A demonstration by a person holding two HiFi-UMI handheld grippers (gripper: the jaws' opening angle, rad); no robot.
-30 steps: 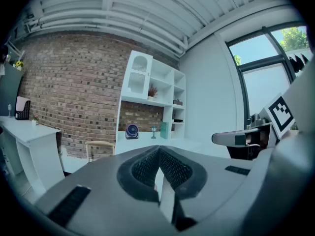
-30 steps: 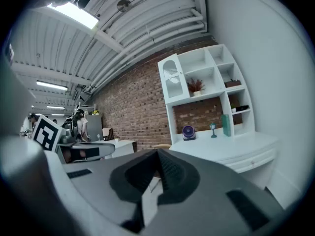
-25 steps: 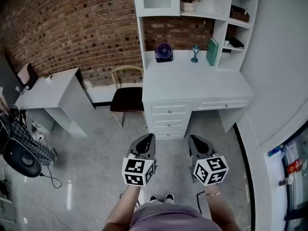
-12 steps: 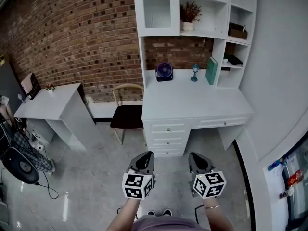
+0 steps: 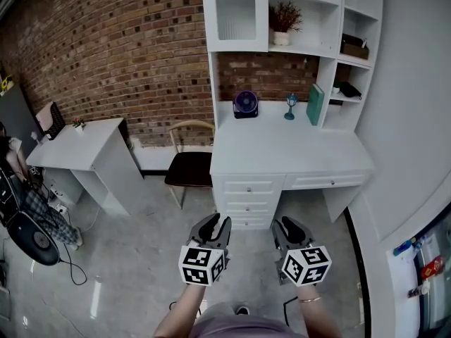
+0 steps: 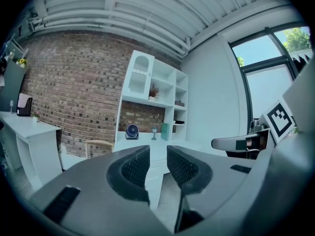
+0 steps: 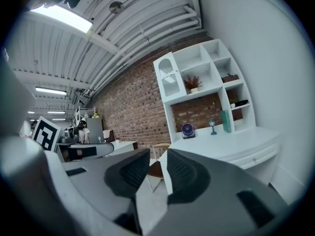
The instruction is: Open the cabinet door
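Holding short, I see left gripper (image 5: 215, 221) and right gripper (image 5: 288, 225) fingers just parted narrowly, empty. The white glass-paned cabinet door (image 5: 236, 16) stands shut above the white counter (image 5: 289, 146), well apart from both; a misjudged reach could strike glass.

White desk (image 5: 289, 150) w/ fan (image 5: 245, 104), teal ornament (image 5: 291, 106), green book (image 5: 315, 104) at back

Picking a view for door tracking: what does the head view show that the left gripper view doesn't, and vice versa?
Head view only: the person's forearm and shoe.
Left gripper view only: the ceiling and the window.
Both: the cabinet door, shut; the fan; the chair; the brick wall; and the left gripper, its fingers just opened with nothing between them.
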